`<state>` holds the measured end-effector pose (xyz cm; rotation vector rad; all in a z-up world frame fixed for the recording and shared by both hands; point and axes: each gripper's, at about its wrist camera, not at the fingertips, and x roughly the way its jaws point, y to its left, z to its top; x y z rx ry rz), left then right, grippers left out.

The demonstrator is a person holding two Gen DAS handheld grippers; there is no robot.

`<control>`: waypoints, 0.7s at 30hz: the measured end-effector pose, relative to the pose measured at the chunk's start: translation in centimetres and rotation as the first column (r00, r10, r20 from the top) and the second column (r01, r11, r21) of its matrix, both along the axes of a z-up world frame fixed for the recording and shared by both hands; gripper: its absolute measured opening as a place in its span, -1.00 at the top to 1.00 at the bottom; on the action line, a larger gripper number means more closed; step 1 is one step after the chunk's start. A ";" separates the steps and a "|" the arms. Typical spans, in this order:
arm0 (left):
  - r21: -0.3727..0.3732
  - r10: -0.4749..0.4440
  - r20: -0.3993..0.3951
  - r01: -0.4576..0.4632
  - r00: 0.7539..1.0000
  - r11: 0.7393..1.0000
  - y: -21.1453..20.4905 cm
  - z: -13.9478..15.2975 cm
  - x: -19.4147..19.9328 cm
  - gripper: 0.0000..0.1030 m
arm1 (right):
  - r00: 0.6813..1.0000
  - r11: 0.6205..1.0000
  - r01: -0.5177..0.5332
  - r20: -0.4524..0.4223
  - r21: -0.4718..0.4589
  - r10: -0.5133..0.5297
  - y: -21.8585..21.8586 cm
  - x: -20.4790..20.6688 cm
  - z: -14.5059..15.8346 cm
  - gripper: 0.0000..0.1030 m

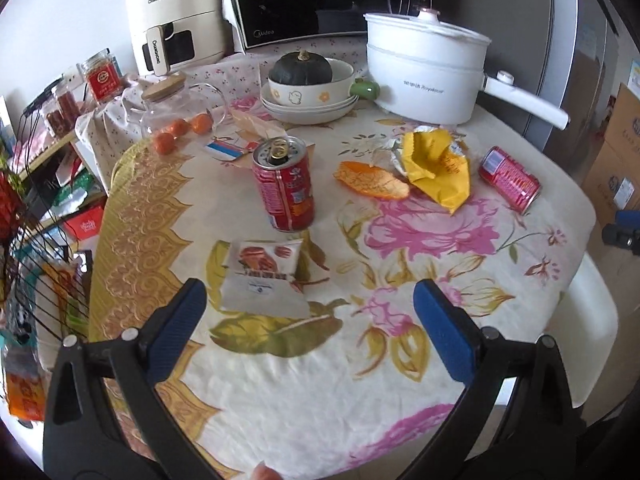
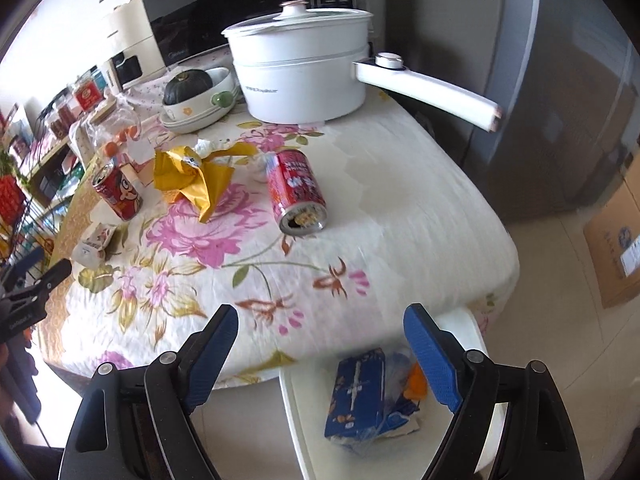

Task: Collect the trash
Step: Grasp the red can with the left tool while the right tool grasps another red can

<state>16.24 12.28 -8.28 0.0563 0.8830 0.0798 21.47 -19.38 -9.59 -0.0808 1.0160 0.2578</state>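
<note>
Left wrist view: the left gripper (image 1: 310, 312) hangs over the bench (image 1: 280, 380), which is covered by a flowered cloth; its jaws stand wide apart with nothing between them. Just beyond its left blue pad lies a flat white snack wrapper (image 1: 266, 276). Farther back an opened red can (image 1: 284, 184) stands upright. To its right an orange peel (image 1: 370, 182) touches a crumpled yellow bag (image 1: 438, 168), and beside that a second red can (image 1: 510, 180) lies on its side. A white pot (image 1: 428, 68) and a bowl holding a dark squash (image 1: 302, 68) sit at the back.

Right wrist view: the right gripper (image 2: 320, 340) hovers past the bench edge, above a white bin (image 2: 304, 420), jaws apart and empty. In the bin lies a blue carton (image 2: 356, 392) with an orange scrap beside it. The tipped can (image 2: 298, 192), the yellow bag (image 2: 192, 176), the upright can (image 2: 118, 192) and the wrapper (image 2: 94, 246) rest on the bench.
</note>
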 end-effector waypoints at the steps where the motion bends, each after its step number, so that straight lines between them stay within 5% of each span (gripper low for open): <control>1: 0.006 -0.002 -0.014 0.003 1.000 1.000 0.5 -0.3 0.7 -0.99 | 1.000 1.000 -0.016 0.002 -0.004 0.016 0.5 0.5 -0.1 -0.67; 12: -0.133 -0.018 0.034 0.022 0.999 0.991 4.2 -2.6 6.9 -0.97 | 0.998 0.998 -0.062 0.012 0.020 0.062 3.6 7.3 -3.4 -0.67; 21: -0.157 -0.043 0.062 0.052 0.997 0.986 3.6 -4.4 9.9 -0.59 | 0.997 0.996 -0.074 0.016 0.056 0.073 4.2 9.8 -5.6 -0.66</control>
